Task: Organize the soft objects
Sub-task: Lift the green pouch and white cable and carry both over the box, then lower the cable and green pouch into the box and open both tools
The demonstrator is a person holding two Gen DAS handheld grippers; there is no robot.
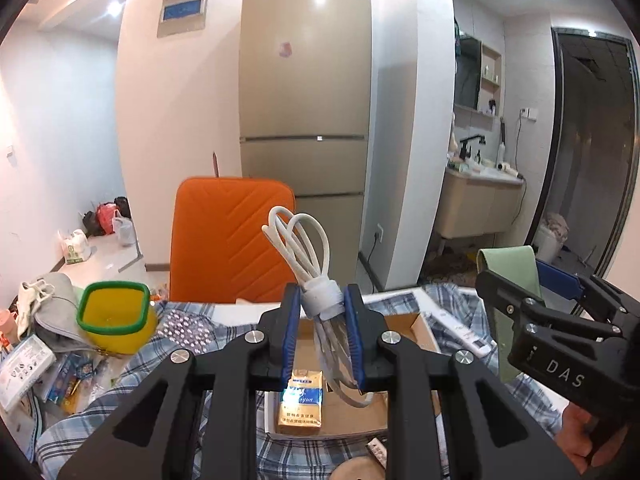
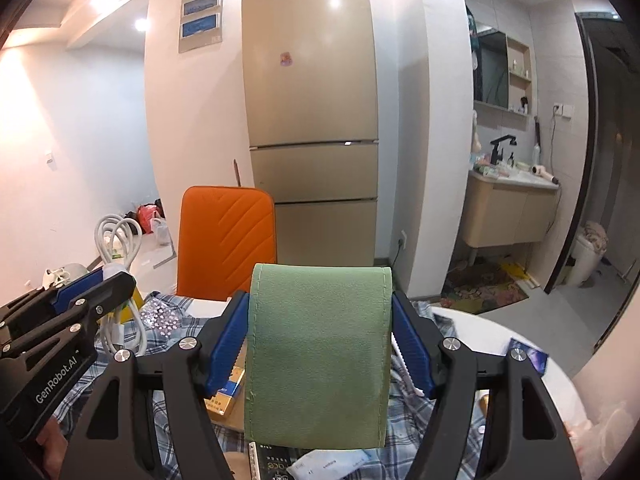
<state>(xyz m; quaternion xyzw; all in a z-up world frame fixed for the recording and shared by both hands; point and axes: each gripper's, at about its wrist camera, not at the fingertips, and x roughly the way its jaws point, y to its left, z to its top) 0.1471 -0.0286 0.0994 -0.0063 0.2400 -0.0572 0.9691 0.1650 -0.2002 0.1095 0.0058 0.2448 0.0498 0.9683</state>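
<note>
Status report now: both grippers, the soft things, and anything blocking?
Left gripper shut on white cable bundle. Right gripper shut on green pad. Both held above cluttered table; nothing blocking.

Lower end of the green pouch (image 2: 318, 354) hidden behind the right wrist camera's own black frame. Label on the gold packet (image 1: 301, 406) too small to read. Round tan object (image 1: 356, 470), perhaps a lid, cut off by the bottom edge.

i'm seeing the white coiled cable (image 1: 310, 276), strapped at its middle, standing up with its loops on top; the folded green cloth (image 2: 320, 356) is hanging upright, fold uppermost.
</note>
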